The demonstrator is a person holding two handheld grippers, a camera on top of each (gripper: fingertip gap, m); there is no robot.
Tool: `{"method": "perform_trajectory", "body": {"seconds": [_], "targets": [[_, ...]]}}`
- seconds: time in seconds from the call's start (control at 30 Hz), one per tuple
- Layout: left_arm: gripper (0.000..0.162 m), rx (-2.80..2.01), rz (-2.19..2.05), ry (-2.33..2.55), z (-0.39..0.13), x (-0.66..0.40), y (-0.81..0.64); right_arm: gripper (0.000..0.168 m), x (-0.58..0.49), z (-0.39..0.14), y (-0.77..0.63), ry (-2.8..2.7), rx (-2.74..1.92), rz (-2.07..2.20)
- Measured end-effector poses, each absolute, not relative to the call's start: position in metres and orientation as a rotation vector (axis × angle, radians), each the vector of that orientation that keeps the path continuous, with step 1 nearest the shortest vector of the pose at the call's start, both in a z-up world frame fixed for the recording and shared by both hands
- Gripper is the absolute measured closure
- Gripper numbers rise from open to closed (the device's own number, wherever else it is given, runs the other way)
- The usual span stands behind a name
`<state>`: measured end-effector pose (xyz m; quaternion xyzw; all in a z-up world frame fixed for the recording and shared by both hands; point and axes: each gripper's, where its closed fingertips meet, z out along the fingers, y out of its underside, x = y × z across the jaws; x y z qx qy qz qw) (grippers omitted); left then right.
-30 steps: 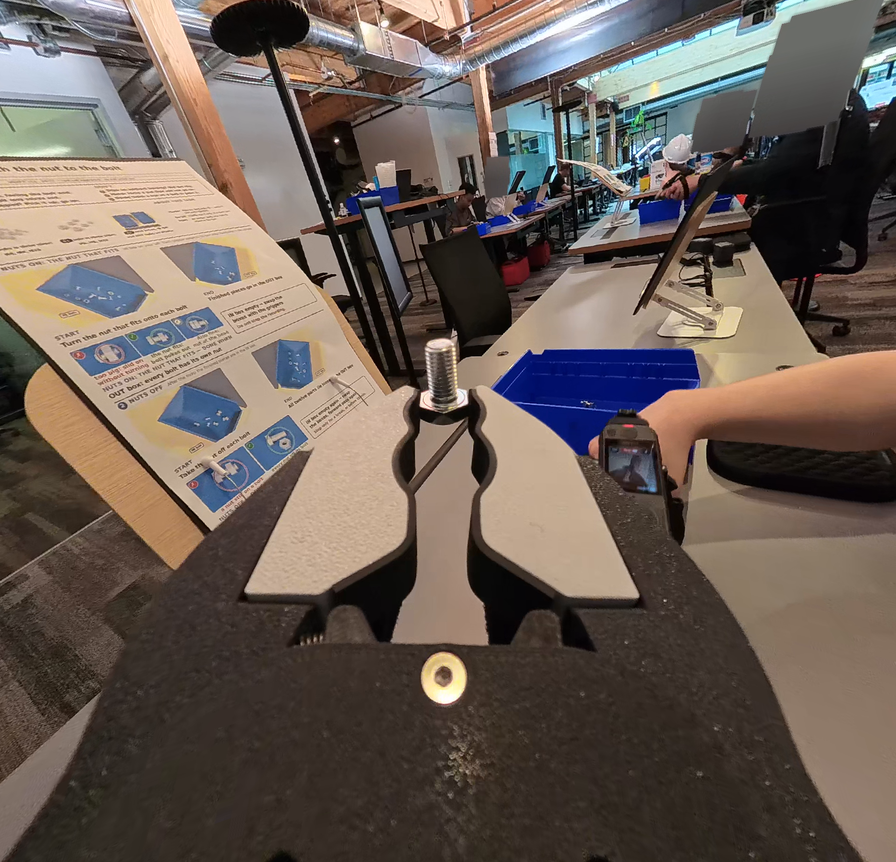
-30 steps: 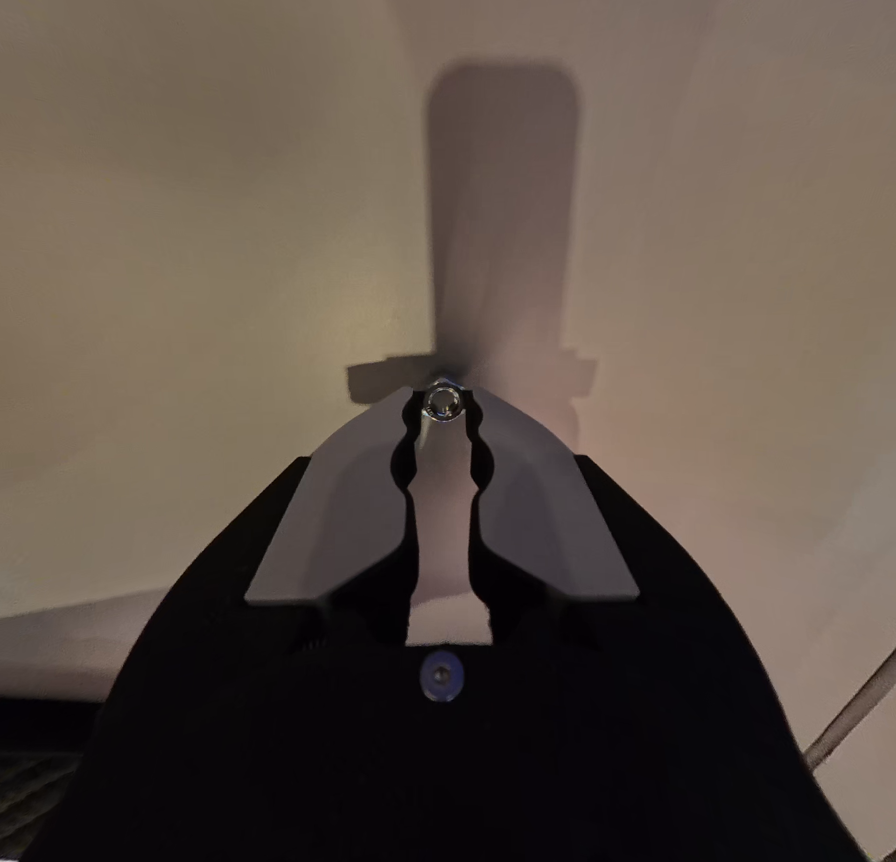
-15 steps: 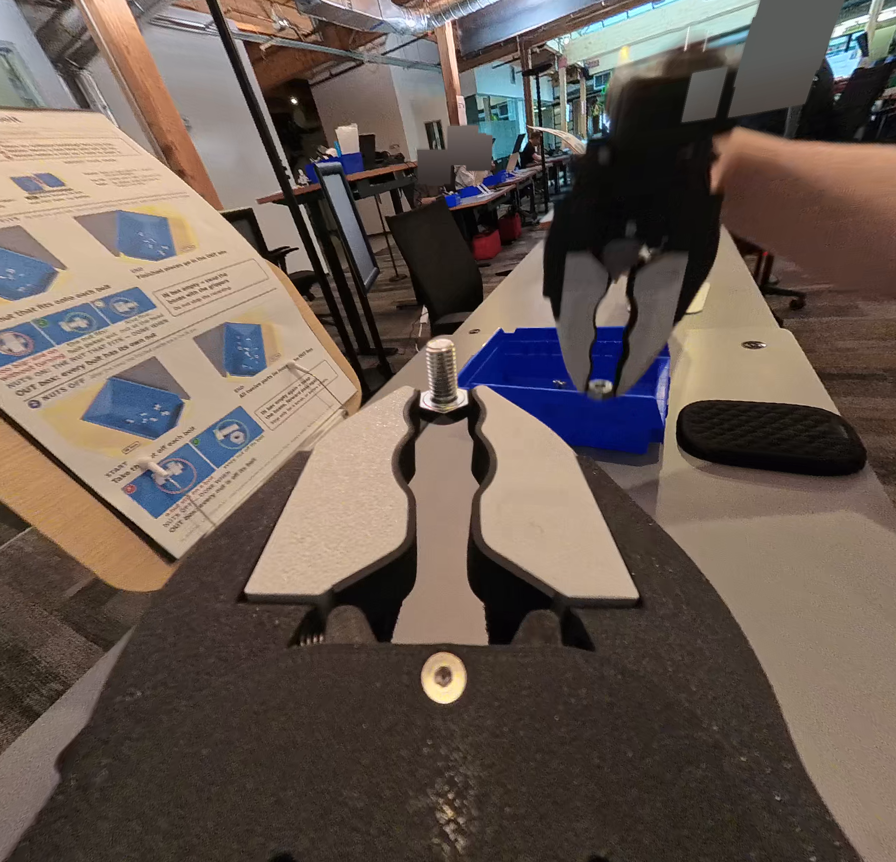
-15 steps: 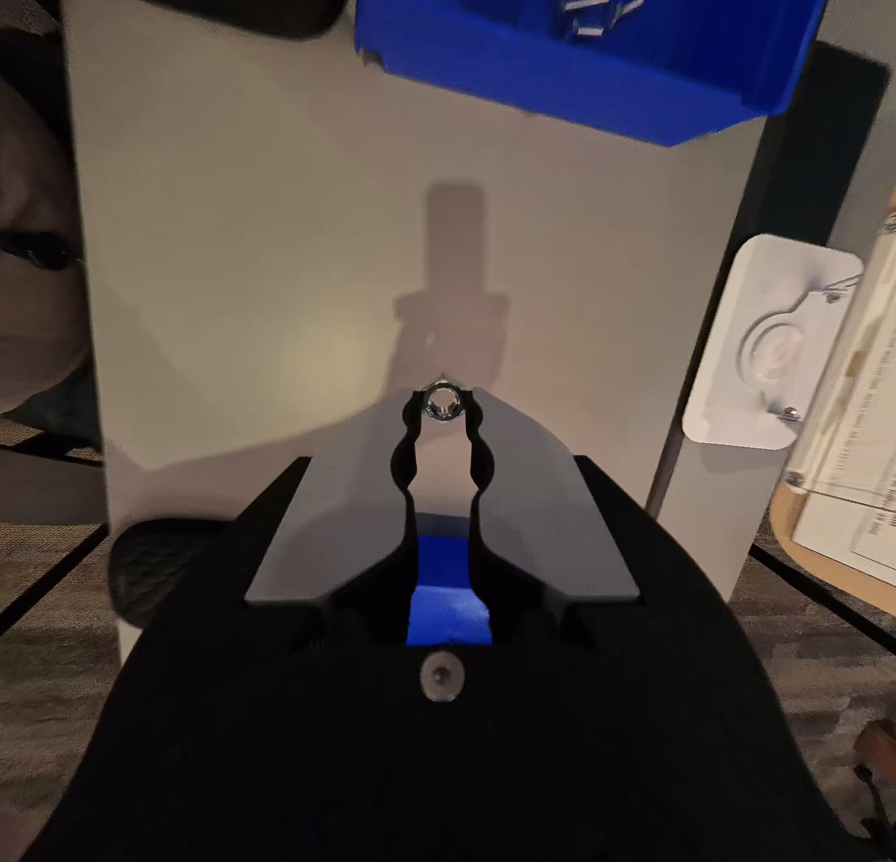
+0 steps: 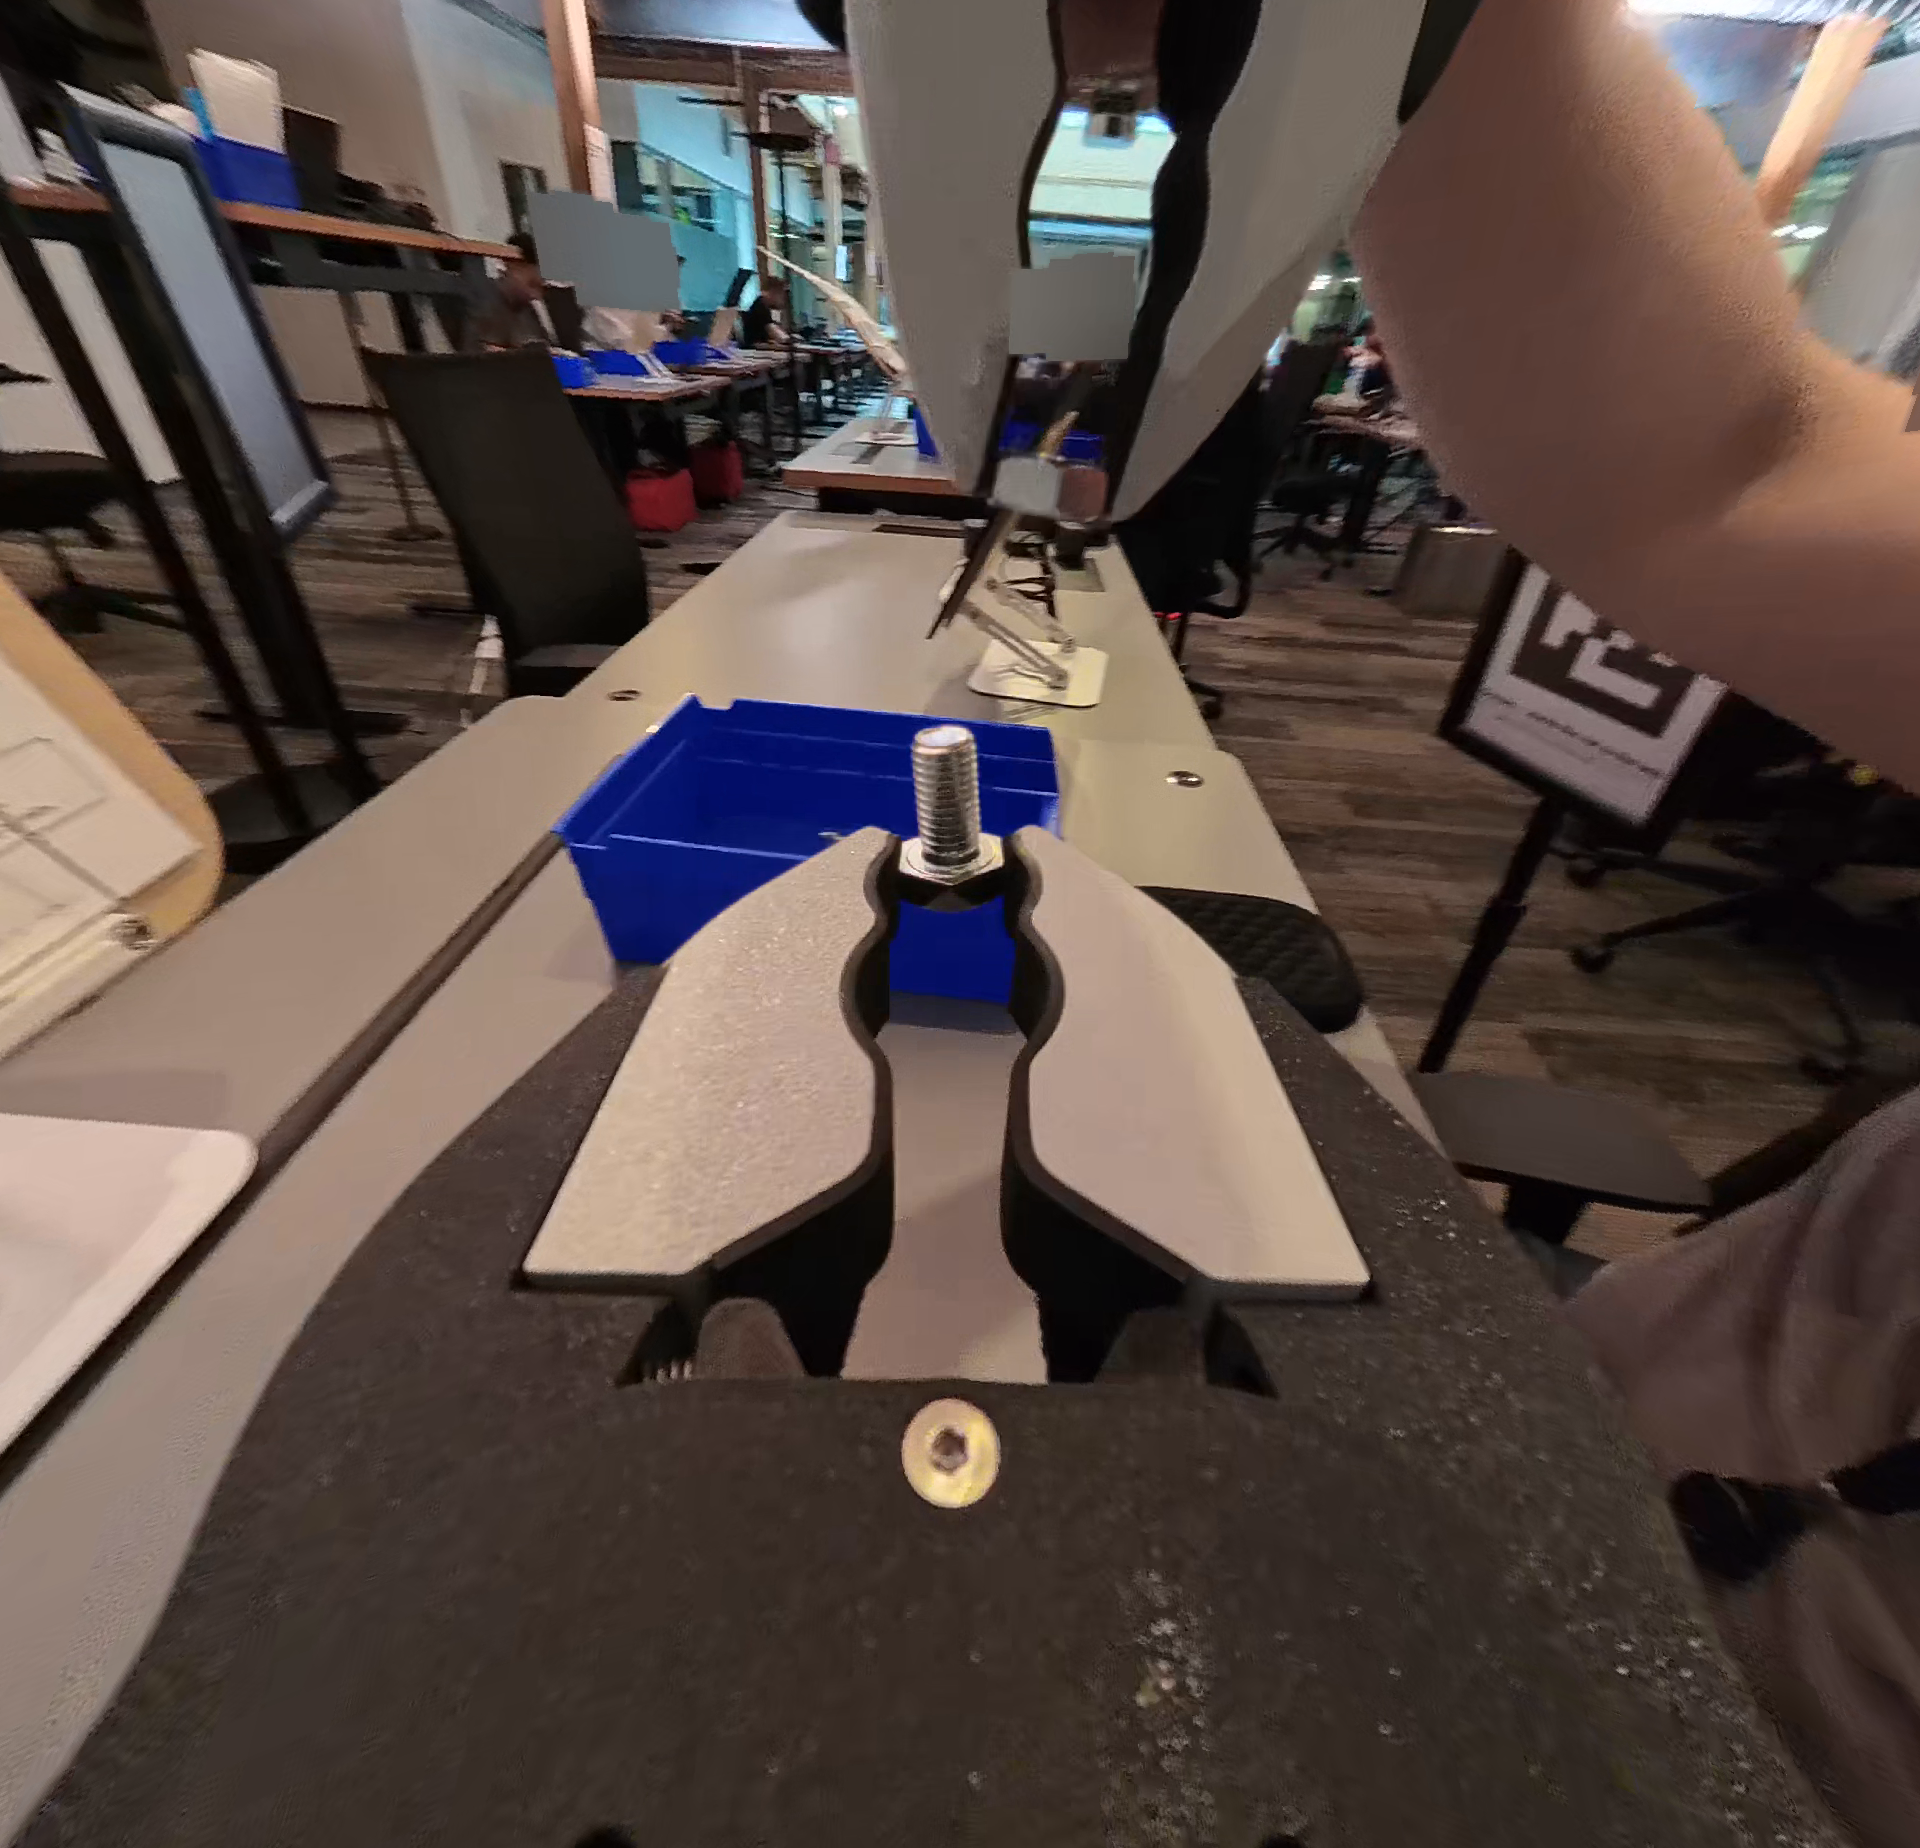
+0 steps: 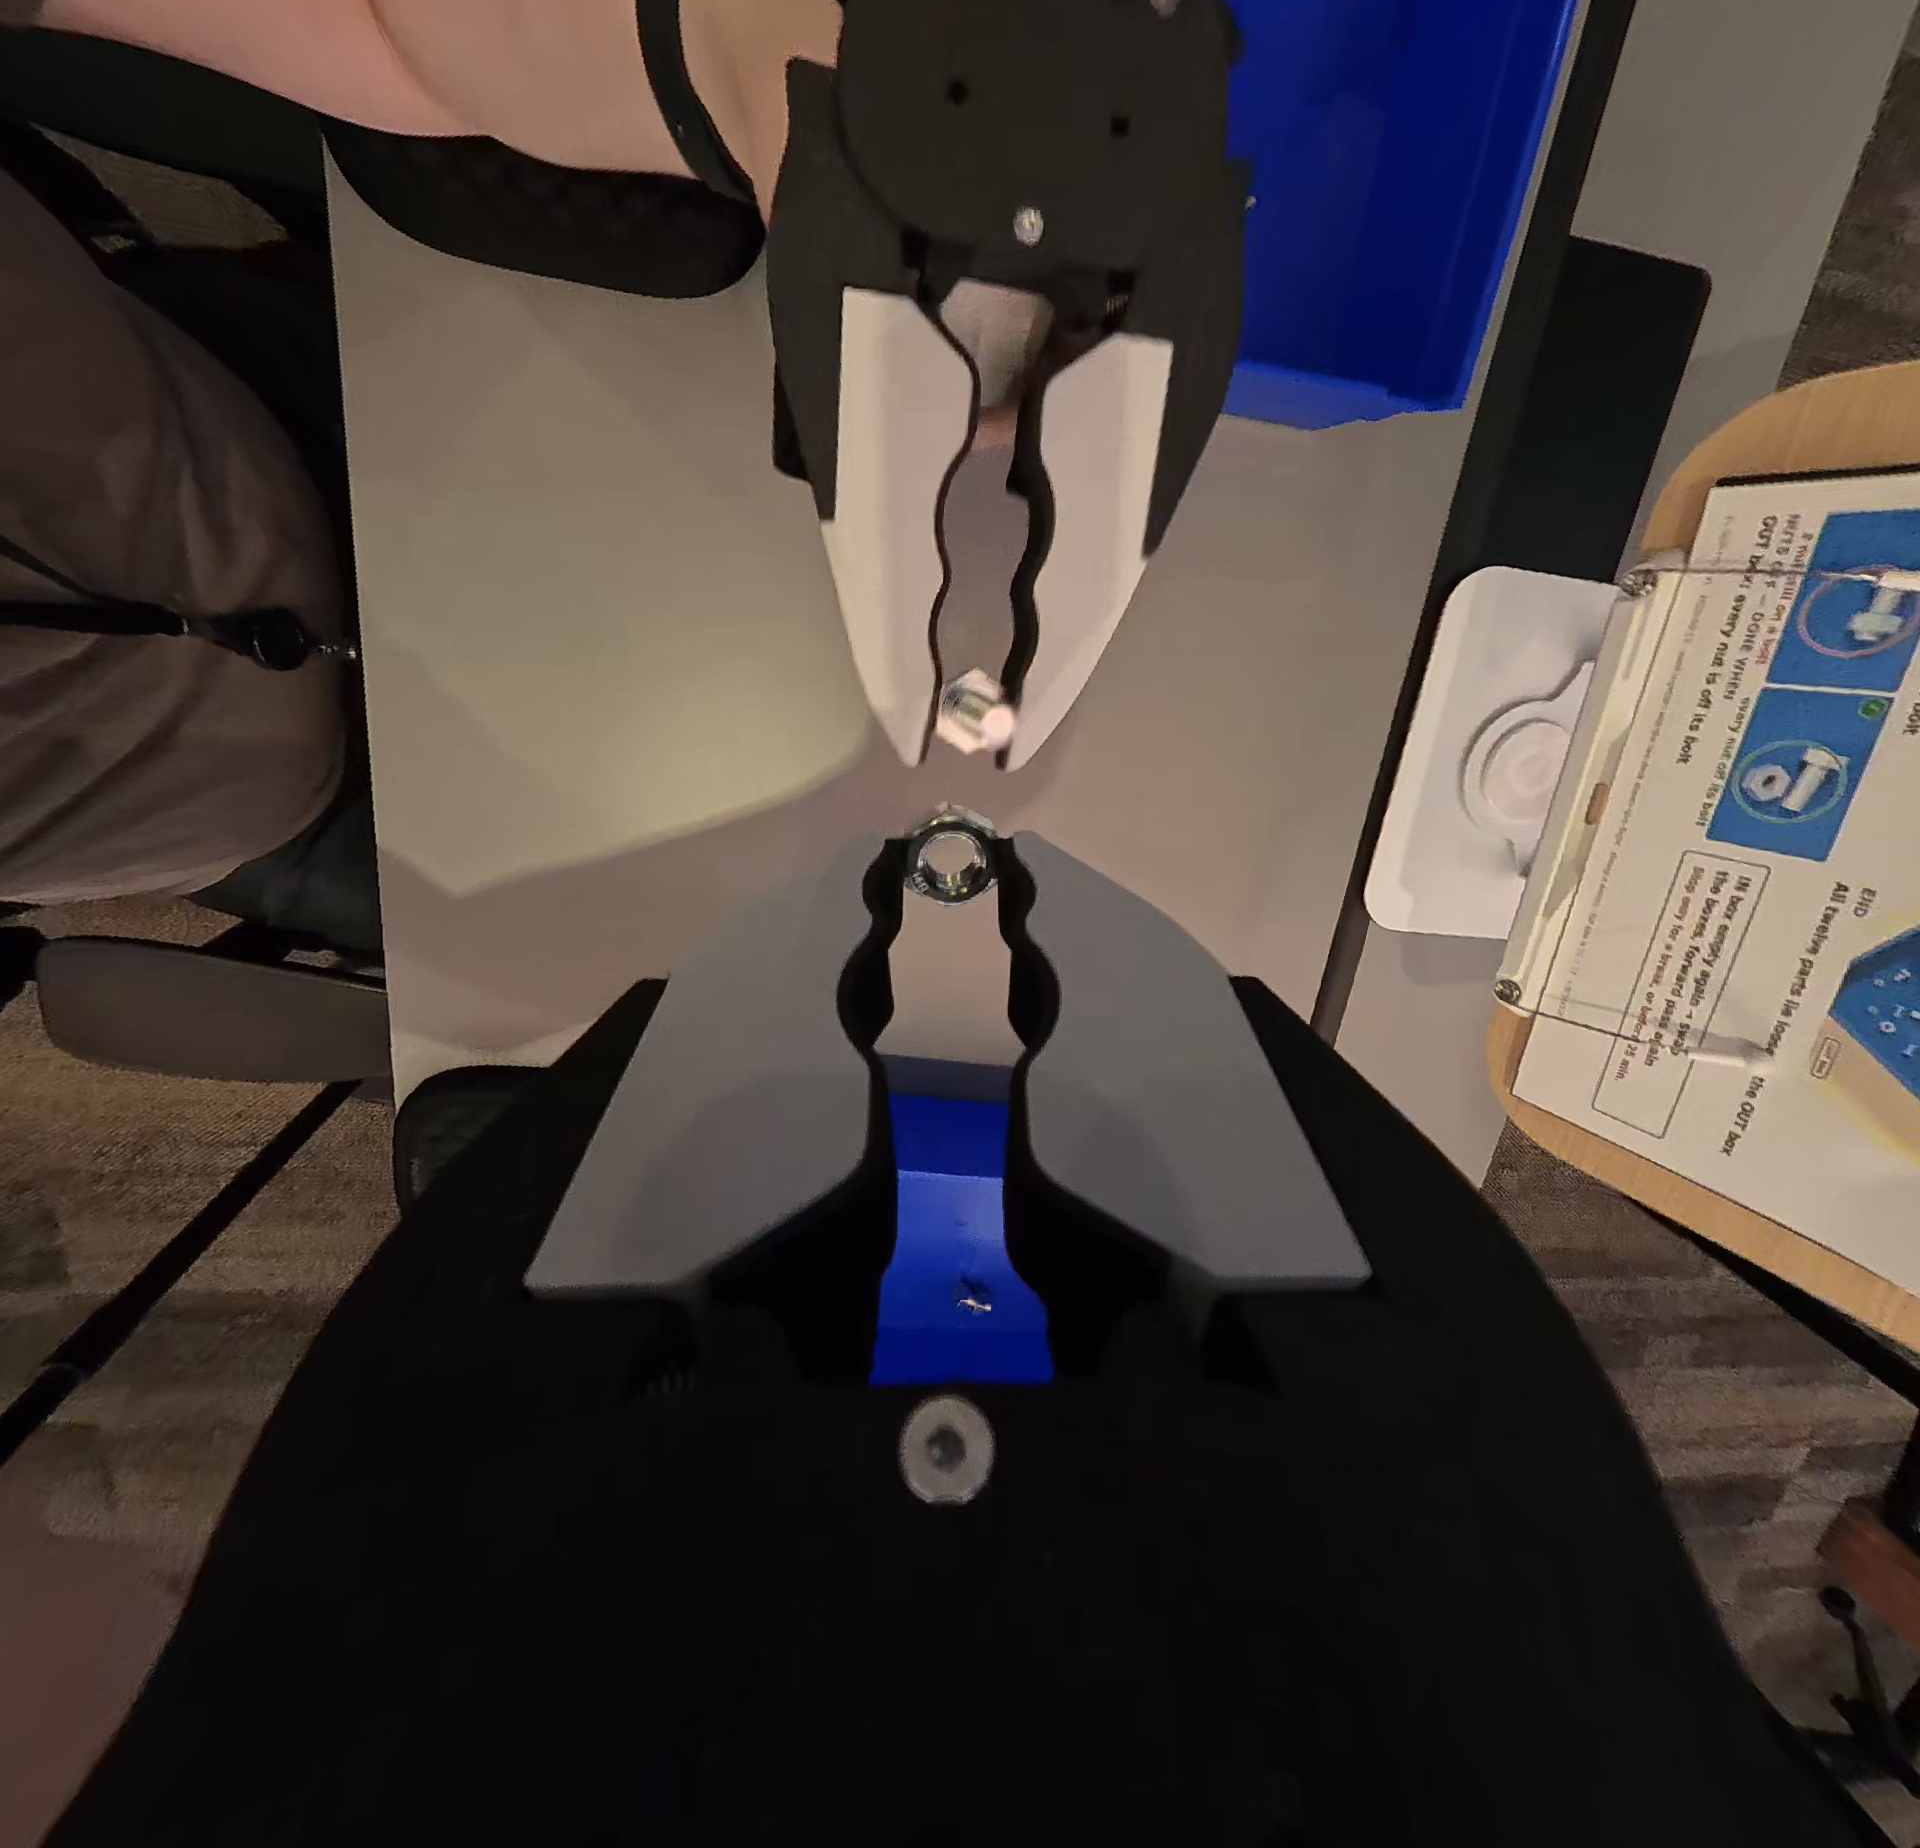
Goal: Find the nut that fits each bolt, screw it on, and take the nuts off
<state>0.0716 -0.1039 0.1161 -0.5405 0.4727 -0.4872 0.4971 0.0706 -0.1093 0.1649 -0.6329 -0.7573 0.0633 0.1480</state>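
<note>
Steel bolt stands upright, thread end up, its hex head pinched at the tips of the left gripper; jaws closed on the head, so the shank is free along its whole length for a nut to run down. Right gripper hangs above it, pointing down, jaws closed on a nut held flat across the tips with its bore open to the camera. In the left view that nut sits well above the bolt end and a little to the right: not yet touching, no thread engaged. In the right view the bolt end shows just beyond the nut, slightly off the bore axis. Judgement: this is the approach before the first fit test; holding head below and nut above keeps both axes vertical, which should ease alignment. Next move needs the bore centred over the thread before lowering and turning; a tilt risks cross-threading, or the nut slipping from the tips. Blue bin lies on the grey table behind the bolt.
</note>
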Motion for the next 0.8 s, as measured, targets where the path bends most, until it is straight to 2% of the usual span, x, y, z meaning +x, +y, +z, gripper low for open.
{"method": "perform_trajectory", "body": {"seconds": [0.8], "targets": [[0.144,-1.176,-1.138,1.259,0.118,0.082,-0.126,0.149,0.062,0.136,-0.123,-2.358,-1.865,0.158]]}}
